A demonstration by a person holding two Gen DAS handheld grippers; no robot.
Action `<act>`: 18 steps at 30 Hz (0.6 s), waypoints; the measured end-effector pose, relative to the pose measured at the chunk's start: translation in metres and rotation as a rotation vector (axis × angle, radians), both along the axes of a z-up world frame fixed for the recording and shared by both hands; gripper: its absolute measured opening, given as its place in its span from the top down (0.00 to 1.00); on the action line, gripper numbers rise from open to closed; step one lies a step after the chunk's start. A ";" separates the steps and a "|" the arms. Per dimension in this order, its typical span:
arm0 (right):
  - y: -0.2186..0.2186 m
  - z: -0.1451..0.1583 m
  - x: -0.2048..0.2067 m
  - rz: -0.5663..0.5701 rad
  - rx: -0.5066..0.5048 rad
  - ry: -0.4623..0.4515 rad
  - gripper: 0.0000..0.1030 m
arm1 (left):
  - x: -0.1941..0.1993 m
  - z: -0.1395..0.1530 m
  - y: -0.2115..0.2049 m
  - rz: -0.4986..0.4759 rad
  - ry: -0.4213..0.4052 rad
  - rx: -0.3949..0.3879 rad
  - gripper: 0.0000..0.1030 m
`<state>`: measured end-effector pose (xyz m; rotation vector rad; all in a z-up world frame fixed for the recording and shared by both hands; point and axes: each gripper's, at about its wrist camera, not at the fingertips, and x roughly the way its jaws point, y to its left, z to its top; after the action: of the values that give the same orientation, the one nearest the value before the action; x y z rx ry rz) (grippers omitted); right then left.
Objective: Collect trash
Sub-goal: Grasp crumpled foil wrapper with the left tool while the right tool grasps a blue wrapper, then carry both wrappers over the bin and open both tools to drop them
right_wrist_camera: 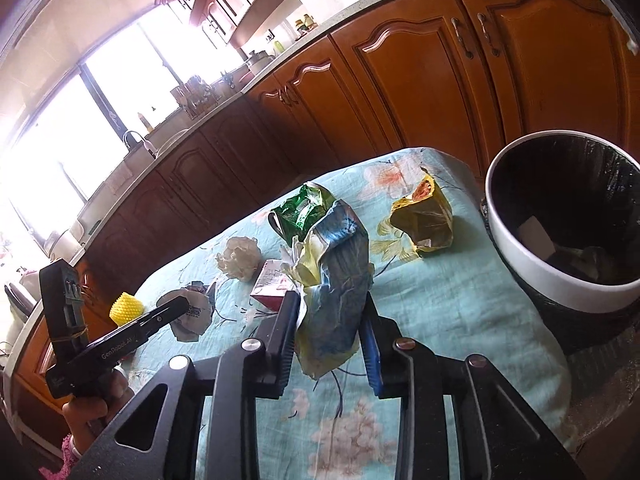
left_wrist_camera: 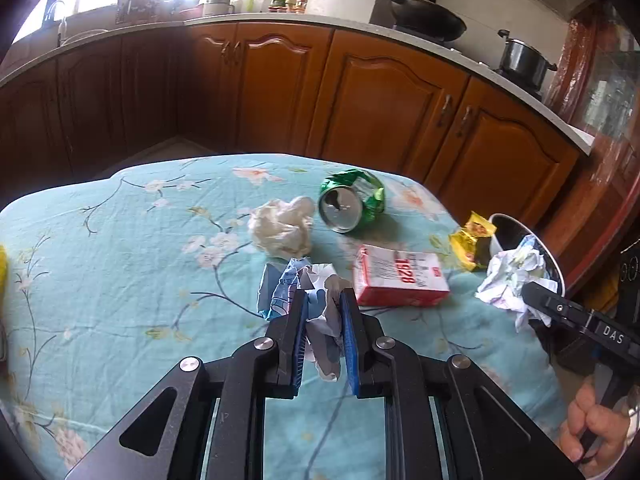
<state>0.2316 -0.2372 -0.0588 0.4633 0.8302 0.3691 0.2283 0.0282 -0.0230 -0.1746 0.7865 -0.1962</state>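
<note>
Over the floral blue tablecloth [left_wrist_camera: 120,264], both grippers are loaded. The left gripper [left_wrist_camera: 323,304] is clenched on a crumpled blue-and-white paper wrapper [left_wrist_camera: 316,300], the wad squeezed between the 2 blue pads [left_wrist_camera: 348,344] and spilling out ahead of the tips and down beneath them. Over on the other side, the right gripper [right_wrist_camera: 330,308] is grasping a crumpled blue-and-yellow wrapper [right_wrist_camera: 336,280], a big rumpled piece that stands up between its fingers and hangs below them too.

Plenty of litter on the cloth. A crushed green can [left_wrist_camera: 352,204] lies on its side towards the far edge, its silver top facing the left camera. Just beside it sits a wad of white tissue [left_wrist_camera: 282,228]. Nearer in, a red-and-white carton [left_wrist_camera: 400,282] lies flat, just beyond the left gripper's tip. A yellow snack packet [right_wrist_camera: 424,220] rests near the table's right edge, close to the bin.

That trash bin [right_wrist_camera: 516,248], white-rimmed with a black liner, stands off the table's right side; from the right wrist view, a few scraps show at its bottom. In that same view, a small yellow bumpy object [right_wrist_camera: 127,309] sits at the far left of the table, well apart from the rest.
</note>
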 end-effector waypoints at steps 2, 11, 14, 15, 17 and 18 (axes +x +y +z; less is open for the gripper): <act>-0.009 0.001 -0.008 -0.017 0.004 0.000 0.71 | -0.008 0.003 -0.016 -0.050 -0.001 -0.007 0.85; -0.050 -0.006 -0.037 -0.096 -0.006 0.025 0.71 | -0.020 0.006 -0.077 -0.194 -0.007 0.001 0.85; -0.065 -0.006 -0.043 -0.125 -0.012 0.025 0.71 | -0.018 0.006 -0.094 -0.230 0.002 -0.008 0.85; -0.070 -0.006 -0.045 -0.134 -0.016 0.024 0.71 | -0.017 0.006 -0.099 -0.240 0.004 -0.010 0.85; -0.081 -0.006 -0.048 -0.153 -0.019 0.018 0.71 | -0.015 0.006 -0.108 -0.259 0.003 -0.009 0.85; -0.085 -0.006 -0.050 -0.164 -0.020 0.015 0.71 | -0.013 0.006 -0.113 -0.265 0.002 -0.008 0.85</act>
<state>0.1819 -0.3226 -0.0647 0.5117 0.8039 0.2061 0.2150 -0.0852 -0.0169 -0.0769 0.8097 -0.4496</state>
